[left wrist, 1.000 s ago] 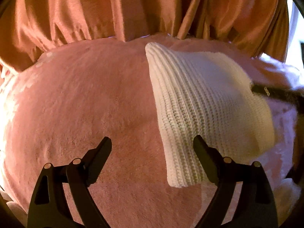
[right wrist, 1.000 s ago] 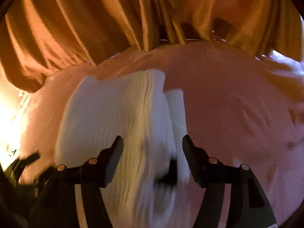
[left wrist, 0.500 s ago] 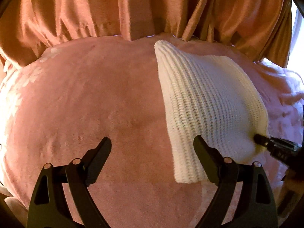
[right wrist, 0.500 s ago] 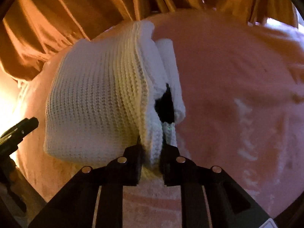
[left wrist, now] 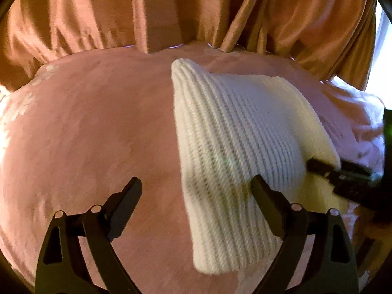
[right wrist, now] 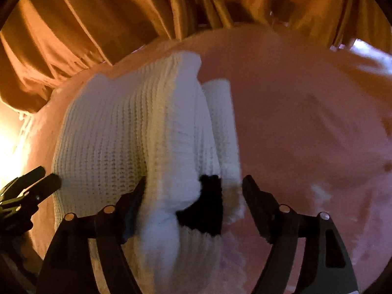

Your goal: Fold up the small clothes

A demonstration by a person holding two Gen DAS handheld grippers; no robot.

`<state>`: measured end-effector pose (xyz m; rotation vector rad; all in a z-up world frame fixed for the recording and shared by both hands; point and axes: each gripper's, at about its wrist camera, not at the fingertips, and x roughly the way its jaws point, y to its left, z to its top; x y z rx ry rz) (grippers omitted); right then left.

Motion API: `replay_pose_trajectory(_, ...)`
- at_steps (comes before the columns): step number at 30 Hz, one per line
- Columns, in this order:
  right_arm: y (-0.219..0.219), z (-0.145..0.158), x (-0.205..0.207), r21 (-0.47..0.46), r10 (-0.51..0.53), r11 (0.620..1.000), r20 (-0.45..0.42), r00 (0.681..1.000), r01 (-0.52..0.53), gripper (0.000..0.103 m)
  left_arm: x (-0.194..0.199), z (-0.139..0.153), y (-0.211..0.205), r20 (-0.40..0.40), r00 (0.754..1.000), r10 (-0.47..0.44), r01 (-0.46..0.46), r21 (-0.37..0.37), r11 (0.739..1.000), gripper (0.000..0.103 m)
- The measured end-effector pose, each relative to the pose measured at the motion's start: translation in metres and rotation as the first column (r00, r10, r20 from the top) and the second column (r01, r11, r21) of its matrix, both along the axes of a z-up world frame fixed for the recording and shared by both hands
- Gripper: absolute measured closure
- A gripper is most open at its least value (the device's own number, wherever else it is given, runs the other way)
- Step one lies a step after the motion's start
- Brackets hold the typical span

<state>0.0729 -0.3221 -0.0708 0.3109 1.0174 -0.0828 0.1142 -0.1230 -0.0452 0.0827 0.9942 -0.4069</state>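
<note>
A folded white knit garment point(left wrist: 235, 142) lies on the pink plush blanket point(left wrist: 98, 134). My left gripper point(left wrist: 196, 193) is open; its right finger lies over the garment's near left edge and the left finger over bare blanket. In the right wrist view the garment point(right wrist: 137, 142) shows its stacked folded layers and a dark gap between them. My right gripper point(right wrist: 193, 193) is open, its jaws standing on either side of the garment's near folded end. The right gripper's fingers point(left wrist: 343, 176) show at the garment's right edge in the left wrist view; the left gripper's fingers point(right wrist: 31, 186) show at far left.
Orange curtains point(left wrist: 196, 12) hang along the far edge of the blanket-covered surface, also in the right wrist view point(right wrist: 122, 12). Bare pink blanket point(right wrist: 306, 134) stretches to the right of the garment. Bright window light shows at the far right point(left wrist: 384, 36).
My right gripper closed on the garment's folded end half a second ago and has now opened, letting it go. The left gripper stayed open and barely moved.
</note>
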Motion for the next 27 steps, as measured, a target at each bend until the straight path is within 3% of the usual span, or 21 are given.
replay_pose_trajectory(10, -0.010, -0.022, 0.006, 0.179, -0.052, 0.983, 0.022, 0.998, 0.047, 0.014, 0.030, -0.034, -0.024, -0.075, 0.997, -0.001, -0.006, -0.093, 0.996, 0.006)
replay_pose_trajectory(14, -0.008, -0.024, 0.010, 0.186, -0.055, 0.981, 0.037, 0.998, 0.048, 0.014, 0.040, -0.042, -0.024, -0.117, 0.993, -0.001, -0.018, -0.160, 0.987, 0.005)
replay_pose_trajectory(16, -0.006, -0.023, 0.010, 0.204, -0.050, 0.978, 0.052, 0.997, 0.039, 0.024, 0.045, -0.046, -0.024, -0.159, 0.987, -0.017, -0.017, -0.207, 0.978, 0.006)
replay_pose_trajectory(18, -0.005, -0.021, 0.009, 0.228, -0.051, 0.973, 0.066, 0.996, 0.035, 0.041, 0.048, -0.047, -0.024, -0.203, 0.979, -0.029, -0.022, -0.241, 0.970, 0.012)
replay_pose_trajectory(21, -0.001, -0.011, 0.005, 0.206, -0.059, 0.978, 0.084, 0.995, 0.040, 0.057, 0.042, -0.037, -0.032, -0.171, 0.984, -0.059, 0.028, -0.175, 0.984, 0.026)
replay_pose_trajectory(23, 0.001, -0.005, 0.003, 0.195, -0.067, 0.980, 0.098, 0.993, 0.047, 0.061, 0.035, -0.027, -0.036, -0.133, 0.988, -0.073, 0.056, -0.133, 0.990, 0.042)
replay_pose_trajectory(27, 0.008, 0.017, -0.006, 0.190, -0.072, 0.981, 0.152, 0.986, 0.042, 0.065, 0.020, -0.003, -0.039, -0.073, 0.991, -0.108, 0.101, -0.101, 0.990, 0.052)
